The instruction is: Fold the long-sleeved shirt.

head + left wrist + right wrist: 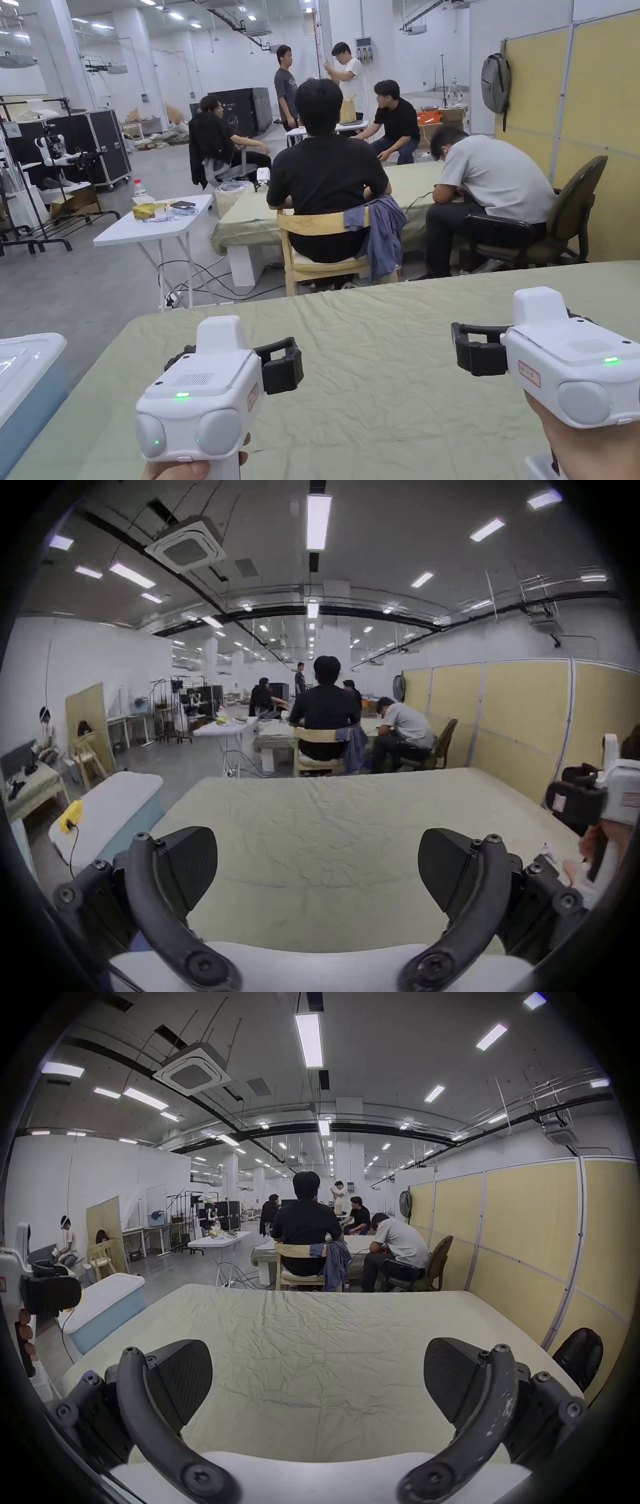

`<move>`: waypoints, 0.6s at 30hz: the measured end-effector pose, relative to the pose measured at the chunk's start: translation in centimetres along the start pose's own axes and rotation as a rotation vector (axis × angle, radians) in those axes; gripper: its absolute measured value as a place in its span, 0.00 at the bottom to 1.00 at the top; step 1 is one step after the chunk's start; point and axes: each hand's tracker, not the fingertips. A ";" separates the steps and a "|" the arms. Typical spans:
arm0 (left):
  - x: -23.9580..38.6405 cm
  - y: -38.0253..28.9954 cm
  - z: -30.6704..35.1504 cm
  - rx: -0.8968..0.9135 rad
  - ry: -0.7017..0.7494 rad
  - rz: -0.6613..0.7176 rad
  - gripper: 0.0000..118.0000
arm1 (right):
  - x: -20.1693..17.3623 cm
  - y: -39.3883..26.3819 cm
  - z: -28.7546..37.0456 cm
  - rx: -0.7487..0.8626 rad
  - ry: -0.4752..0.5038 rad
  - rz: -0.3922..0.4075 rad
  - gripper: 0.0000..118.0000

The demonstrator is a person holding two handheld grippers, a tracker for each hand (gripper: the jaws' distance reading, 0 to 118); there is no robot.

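Nearest, the white left gripper [282,369] and the white right gripper [478,351] hang level above the near edge of the table draped in wrinkled pale-green cloth [387,350], left one to the left, right one to the right. Each has its black jaws spread wide, holding and touching nothing. No long-sleeved shirt lies on the cloth ahead, so neither hand is nearer to it and its long axis cannot be judged. Farther off, a white lidded bin [25,369] sits left of the table.

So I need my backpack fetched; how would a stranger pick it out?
Start at the yellow partition wall on the right side of the room. The backpack hangs high on its left edge, above the seated person in the light shirt. It is grey, and it alone hangs there.
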 end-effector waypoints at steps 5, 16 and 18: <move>-0.5 0.2 0.3 -0.036 -0.059 0.088 0.98 | -0.5 0.3 0.0 0.002 0.009 0.001 1.00; -1.7 0.9 0.6 -0.032 0.020 0.137 0.97 | -0.9 0.5 0.1 0.006 0.030 0.001 1.00; -1.5 0.9 0.9 -0.005 0.040 0.104 0.97 | -1.1 0.5 0.1 0.004 0.030 0.004 1.00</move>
